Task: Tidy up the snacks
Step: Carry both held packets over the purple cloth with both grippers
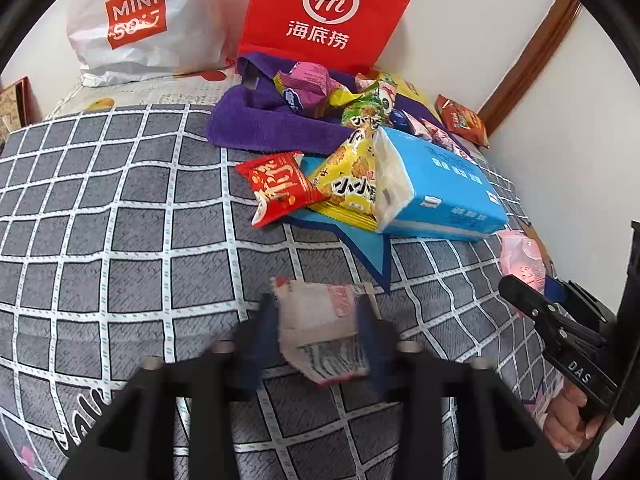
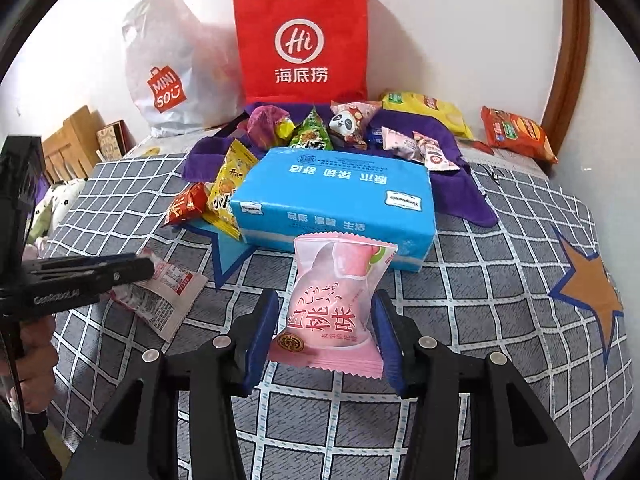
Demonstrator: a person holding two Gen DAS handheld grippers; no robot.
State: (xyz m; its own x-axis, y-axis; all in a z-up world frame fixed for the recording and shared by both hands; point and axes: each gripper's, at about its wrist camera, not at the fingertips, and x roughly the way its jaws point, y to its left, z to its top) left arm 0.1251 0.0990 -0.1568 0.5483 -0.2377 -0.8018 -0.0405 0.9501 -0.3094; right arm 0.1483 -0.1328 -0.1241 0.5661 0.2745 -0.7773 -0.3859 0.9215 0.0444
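My left gripper (image 1: 320, 336) is shut on a white and red snack packet (image 1: 320, 320), held just above the checked bedspread; the packet also shows in the right wrist view (image 2: 168, 296). My right gripper (image 2: 326, 332) is shut on a pink peach-flavour packet (image 2: 332, 304), which shows at the right in the left wrist view (image 1: 520, 260). A pile of snack packets (image 1: 340, 100) lies on a purple towel (image 1: 256, 120) behind a blue tissue pack (image 2: 336, 196).
A red paper bag (image 2: 300, 36) and a white Miniso plastic bag (image 2: 168, 76) stand against the wall at the back. An orange packet (image 2: 516, 132) lies at the far right. The grey checked bedspread (image 1: 100, 220) spreads to the left.
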